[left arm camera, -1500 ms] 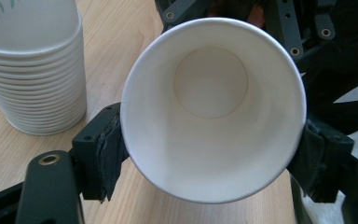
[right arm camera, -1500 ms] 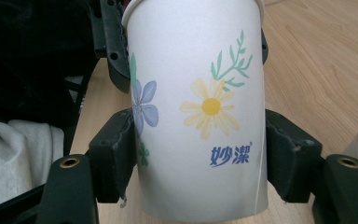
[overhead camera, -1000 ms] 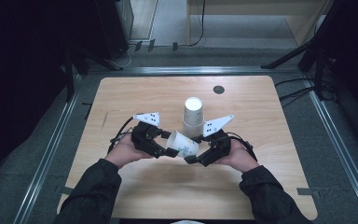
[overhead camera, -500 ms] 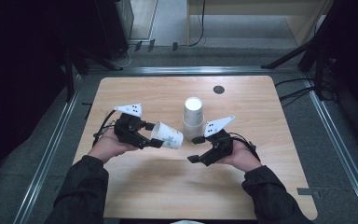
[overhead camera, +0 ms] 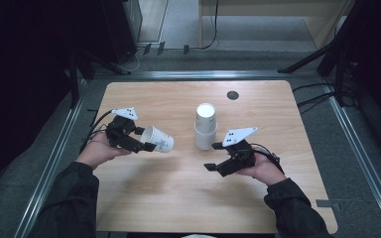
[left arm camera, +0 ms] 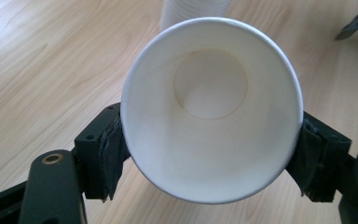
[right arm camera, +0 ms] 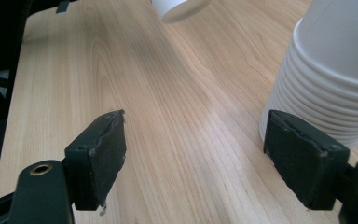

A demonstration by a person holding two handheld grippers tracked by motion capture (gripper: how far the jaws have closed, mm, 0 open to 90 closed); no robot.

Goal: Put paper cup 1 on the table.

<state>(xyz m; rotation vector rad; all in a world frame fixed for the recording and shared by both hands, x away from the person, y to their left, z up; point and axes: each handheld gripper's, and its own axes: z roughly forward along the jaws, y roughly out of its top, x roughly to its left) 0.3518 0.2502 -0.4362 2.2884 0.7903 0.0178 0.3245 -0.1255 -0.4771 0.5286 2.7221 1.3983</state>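
The wooden table (overhead camera: 178,198) is lit from above and stands bright, while the floor around the table falls into deep dark, especially left of it. A pale sheen crosses the table near the stack of cups (right arm camera: 335,70). The high view is soft and grainy.

L tool (left arm camera: 212,154) grips a white paper cup (left arm camera: 212,112) w/ both pads on its sides near the rim; mouth faces the cam, inside empty. Wood tabletop (left arm camera: 51,70) below. Stack of cups (left arm camera: 193,9) at top edge, behind. Dark tip of other tool (left arm camera: 356,21) top right.
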